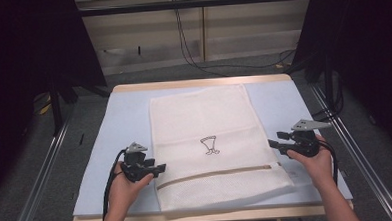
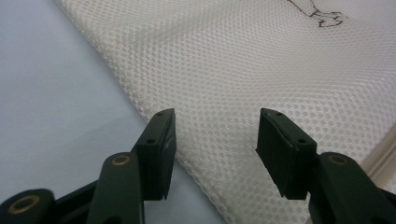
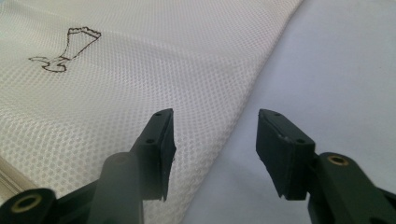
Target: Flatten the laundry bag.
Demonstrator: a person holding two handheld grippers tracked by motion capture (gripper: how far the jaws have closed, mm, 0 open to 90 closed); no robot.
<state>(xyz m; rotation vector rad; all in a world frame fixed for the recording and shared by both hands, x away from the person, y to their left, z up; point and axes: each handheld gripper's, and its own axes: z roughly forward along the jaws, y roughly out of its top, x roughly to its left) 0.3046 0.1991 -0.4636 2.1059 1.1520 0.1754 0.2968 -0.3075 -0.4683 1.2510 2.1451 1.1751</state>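
place: looks like a lab or recording rig, not anyone's home
frame: black metal frame (image 1: 194,4) running well beyond both claws, with rails (image 1: 37,177) down either side
curtains: dark curtains (image 1: 26,48) hanging out past the left claw (image 1: 160,168) and the right claw (image 1: 278,139)
cables: black cables (image 1: 191,50) dangling down the plain panelled wall (image 1: 250,28) far ahead of the claws
table: wooden table (image 1: 203,83) with a pale blue mat (image 1: 124,118) under the claws
floor: grey carpet (image 1: 84,120)
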